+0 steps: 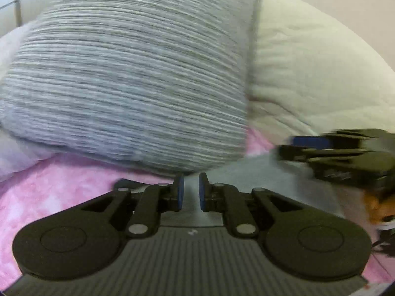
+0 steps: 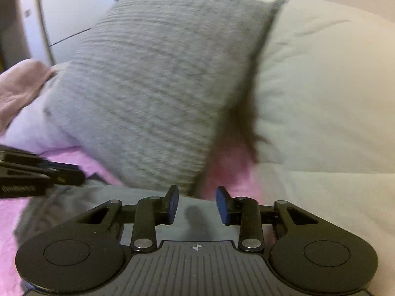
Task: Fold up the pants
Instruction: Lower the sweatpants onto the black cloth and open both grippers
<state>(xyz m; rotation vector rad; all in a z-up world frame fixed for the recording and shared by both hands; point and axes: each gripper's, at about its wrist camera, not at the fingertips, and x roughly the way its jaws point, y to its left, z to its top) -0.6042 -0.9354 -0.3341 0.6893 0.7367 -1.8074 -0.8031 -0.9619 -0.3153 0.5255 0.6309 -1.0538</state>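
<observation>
Presently both tools sit low over a bed, each at the near edge of the grey pants (image 1: pixel 246 172).

Left side: the left tool (image 1: pixel 191 192) has its pads (image 1: pixel 181 192) drawn nearly together, with a narrow gap showing. Grey cloth lies in and below that gap; whether it is pinched cannot be told for certain, though a grip looks probable. A pink bedspread (image 1: pixel 49 197) lies under the pants.

Centre: a grey ribbed pillow (image 2: pixel 153 86) stands just behind the pants, leaning against a white duvet (image 2: pixel 321 98).

Right side: the right tool (image 2: pixel 197 206) stands part open, its pads (image 2: pixel 222 207) apart and not pressing. Grey pants cloth lies below the gap.

Judgement: the step in hand is taking hold of the pants edge at two points, ahead of a fold. The left grasp appears made or nearly made; the right is not. The next move calls for the right tool to shut fully on the cloth, then both to lift together and carry the edge over evenly, keeping clear of the pillow.
</observation>
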